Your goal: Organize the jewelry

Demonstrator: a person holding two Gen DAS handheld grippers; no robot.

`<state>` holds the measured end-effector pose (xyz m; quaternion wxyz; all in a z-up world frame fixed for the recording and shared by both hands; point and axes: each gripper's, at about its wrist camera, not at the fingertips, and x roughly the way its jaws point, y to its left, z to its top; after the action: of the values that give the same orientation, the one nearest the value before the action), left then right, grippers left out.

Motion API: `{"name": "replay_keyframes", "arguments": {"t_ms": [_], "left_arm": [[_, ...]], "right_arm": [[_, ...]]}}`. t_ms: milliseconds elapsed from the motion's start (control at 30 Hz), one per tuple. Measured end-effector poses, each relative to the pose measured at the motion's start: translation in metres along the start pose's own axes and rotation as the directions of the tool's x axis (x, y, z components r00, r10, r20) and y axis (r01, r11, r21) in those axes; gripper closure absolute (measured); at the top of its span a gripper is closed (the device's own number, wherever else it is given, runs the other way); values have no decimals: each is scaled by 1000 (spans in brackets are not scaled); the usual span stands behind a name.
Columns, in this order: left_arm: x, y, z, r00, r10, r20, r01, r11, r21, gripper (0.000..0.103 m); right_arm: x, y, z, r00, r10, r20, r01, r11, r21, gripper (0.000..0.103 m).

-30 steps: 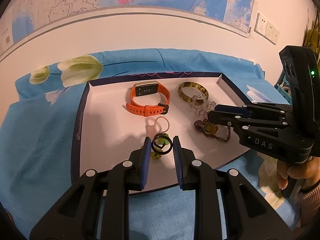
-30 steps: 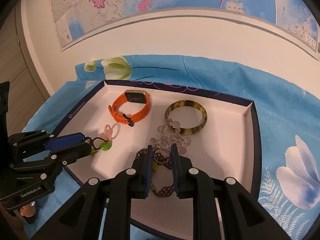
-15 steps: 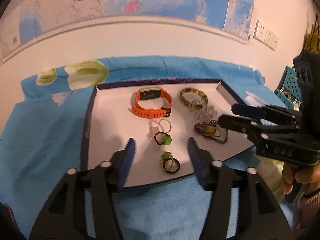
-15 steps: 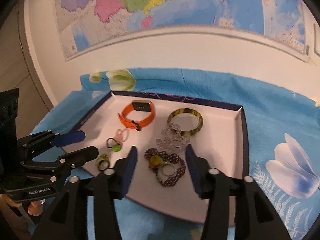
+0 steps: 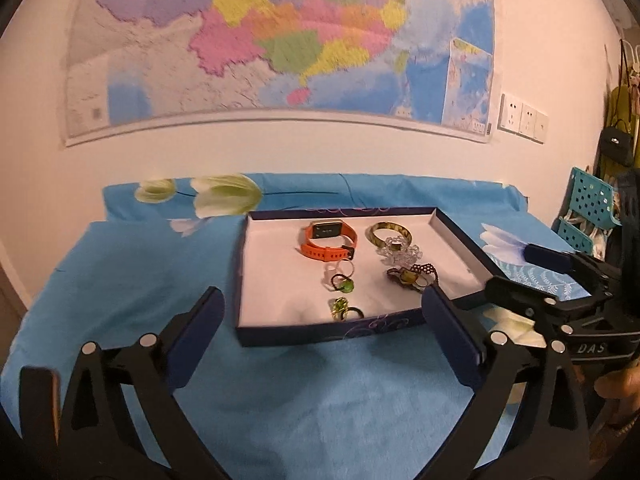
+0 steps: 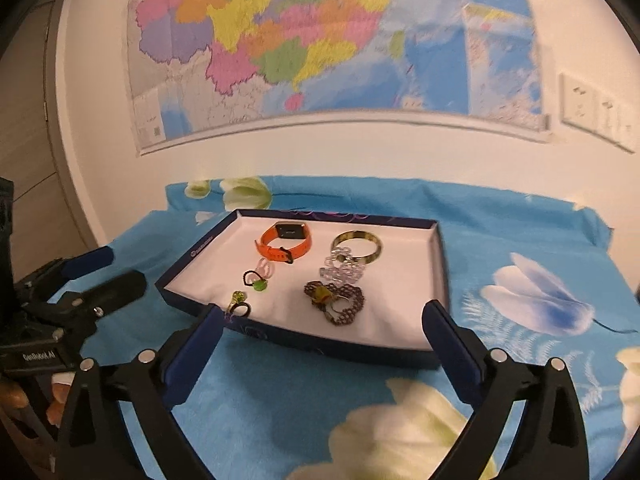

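Note:
A dark blue tray (image 5: 320, 334) (image 6: 320, 345) with a white lining holds an orange watch (image 5: 328, 240) (image 6: 286, 242), a mottled bangle (image 5: 390, 229), a clear crystal bracelet (image 5: 400, 250), a purple beaded bracelet (image 6: 340, 302) with a ring on it, a pink ring (image 6: 266, 268), a green-stone ring (image 5: 344, 285) and a second green ring (image 5: 344, 308) (image 6: 239, 304) by the front wall. My left gripper (image 5: 321, 291) and right gripper (image 6: 323, 306) hang in front of the tray, their jaws opening wide with nothing between them.
A blue floral cloth (image 5: 280, 392) covers the surface around the tray. A map (image 5: 280, 40) hangs on the wall behind, with sockets (image 5: 522, 119) to its right. A teal basket (image 5: 588, 208) stands at far right and a door (image 6: 28, 120) at far left.
Both grippers opened and let go of their rings, which now lie in the tray. Both have drawn back and up, out of the tray to its front.

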<state>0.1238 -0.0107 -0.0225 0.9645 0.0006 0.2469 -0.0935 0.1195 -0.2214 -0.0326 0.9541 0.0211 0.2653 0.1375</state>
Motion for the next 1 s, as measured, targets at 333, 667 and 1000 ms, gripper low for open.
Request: {"name": "replay_keyframes", "arguments": {"t_ms": [333, 667, 1000], "left_arm": [[-41, -7, -18, 999, 38, 37, -38, 999, 9, 6], [-71, -11, -27, 995, 55, 78, -53, 998, -18, 6], [-97, -13, -31, 988, 67, 140, -65, 998, -17, 6]], "right_arm": [[-45, 17, -25, 997, -23, 80, 23, 1000, 1, 7], [-68, 33, -43, 993, -24, 113, 26, 999, -19, 7], [-92, 39, -43, 982, -35, 184, 39, 999, -17, 7]]}}
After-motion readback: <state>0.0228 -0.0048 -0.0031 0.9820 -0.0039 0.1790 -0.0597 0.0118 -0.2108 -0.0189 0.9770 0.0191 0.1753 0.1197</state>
